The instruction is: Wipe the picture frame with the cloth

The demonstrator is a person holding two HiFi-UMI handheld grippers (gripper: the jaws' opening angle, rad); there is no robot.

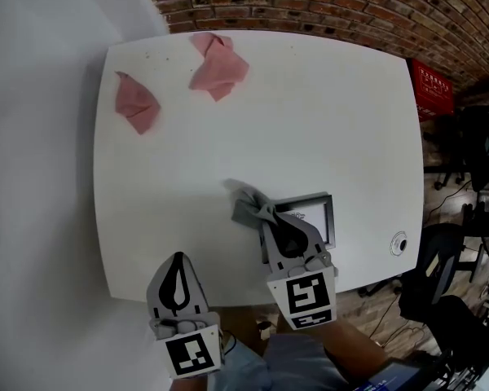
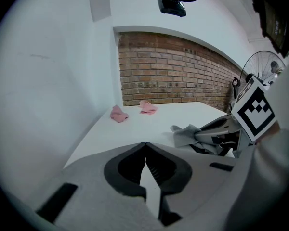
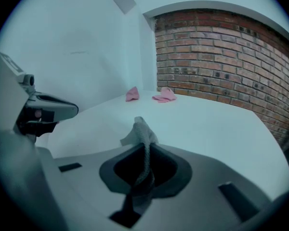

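Cloth (image 1: 246, 206), grey, crumpled, clamped in right tongs (image 1: 270, 213) by rectangular frame (image 1: 331, 212); left tongs (image 1: 178, 256) together.

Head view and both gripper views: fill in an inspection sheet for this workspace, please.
Surface: white table, bare in the middle, round grommet near the right front.
Job's things: frame lies flat by the front edge; grey cloth at its left end.
Clutter: two pink cloths at the far left.
Grippers: right gripper shut on the grey cloth, over the frame; left gripper shut, empty, at the front edge.
Cables: possibly one on the floor at right, too small to be sure.
Surroundings: brick wall, red box, chairs.
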